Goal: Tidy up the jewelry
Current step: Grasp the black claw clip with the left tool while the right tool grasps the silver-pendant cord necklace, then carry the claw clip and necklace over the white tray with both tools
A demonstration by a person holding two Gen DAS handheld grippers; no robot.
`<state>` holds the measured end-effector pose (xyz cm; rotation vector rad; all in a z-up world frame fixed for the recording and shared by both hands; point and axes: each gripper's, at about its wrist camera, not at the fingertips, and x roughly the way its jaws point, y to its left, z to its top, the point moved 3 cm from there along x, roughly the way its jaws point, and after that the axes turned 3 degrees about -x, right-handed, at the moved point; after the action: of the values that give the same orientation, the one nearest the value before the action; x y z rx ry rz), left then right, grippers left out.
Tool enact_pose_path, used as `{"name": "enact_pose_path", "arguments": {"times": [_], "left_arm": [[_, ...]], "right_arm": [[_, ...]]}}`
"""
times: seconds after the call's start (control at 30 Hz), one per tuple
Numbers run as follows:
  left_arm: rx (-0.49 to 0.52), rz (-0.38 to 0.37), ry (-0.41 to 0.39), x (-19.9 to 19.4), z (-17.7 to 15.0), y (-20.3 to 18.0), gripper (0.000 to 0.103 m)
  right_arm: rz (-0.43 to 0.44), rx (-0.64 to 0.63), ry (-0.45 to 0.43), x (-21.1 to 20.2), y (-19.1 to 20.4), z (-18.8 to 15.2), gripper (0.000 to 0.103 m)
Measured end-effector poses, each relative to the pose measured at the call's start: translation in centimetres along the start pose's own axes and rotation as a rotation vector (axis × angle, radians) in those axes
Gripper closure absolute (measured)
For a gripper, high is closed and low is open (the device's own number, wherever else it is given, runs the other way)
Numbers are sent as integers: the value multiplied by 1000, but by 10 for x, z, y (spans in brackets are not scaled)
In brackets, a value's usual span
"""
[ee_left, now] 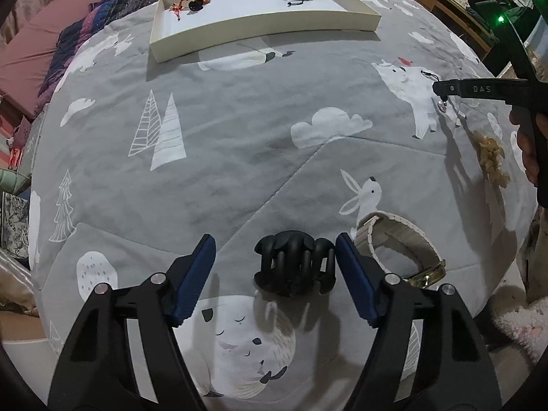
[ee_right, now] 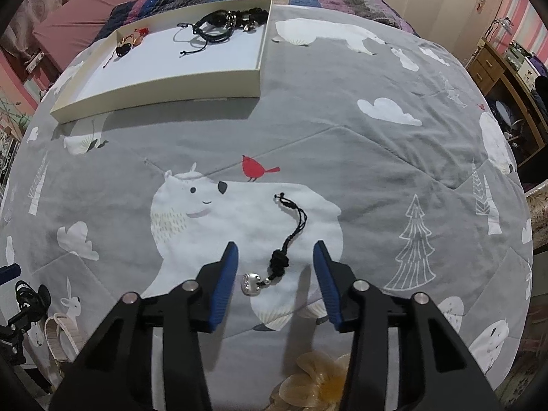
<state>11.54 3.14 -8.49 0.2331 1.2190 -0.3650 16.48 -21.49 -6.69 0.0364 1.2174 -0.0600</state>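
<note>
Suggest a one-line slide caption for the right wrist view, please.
Open right tool straddles a black-corded silver charm on the bear-print blanket, tray beyond.

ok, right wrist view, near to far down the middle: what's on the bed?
Yellow fabric flower → silver charm between the open right gripper fingers → black knot and cord → printed red bird → cream tray holding black bracelets.

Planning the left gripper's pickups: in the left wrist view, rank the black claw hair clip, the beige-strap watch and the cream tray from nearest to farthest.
1. Black claw hair clip, between the left gripper fingers.
2. Beige-strap watch, just right.
3. Cream tray, far ahead.
</note>
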Motion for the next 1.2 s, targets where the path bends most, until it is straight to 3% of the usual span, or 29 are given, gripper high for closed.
{"name": "enact_pose_path", "arguments": {"times": [0.3, 0.83, 1.2], "left_arm": [[0, -63, 9, 1, -1, -3, 55], [5, -40, 5, 1, 1, -4, 56], [-42, -14, -28, -2, 24, 6, 56]], "right_arm": [[1, 6, 20, 10, 0, 4, 64], [8, -22, 4, 14, 2, 3, 92], [17, -36, -79, -5, 3, 16, 94]]}}
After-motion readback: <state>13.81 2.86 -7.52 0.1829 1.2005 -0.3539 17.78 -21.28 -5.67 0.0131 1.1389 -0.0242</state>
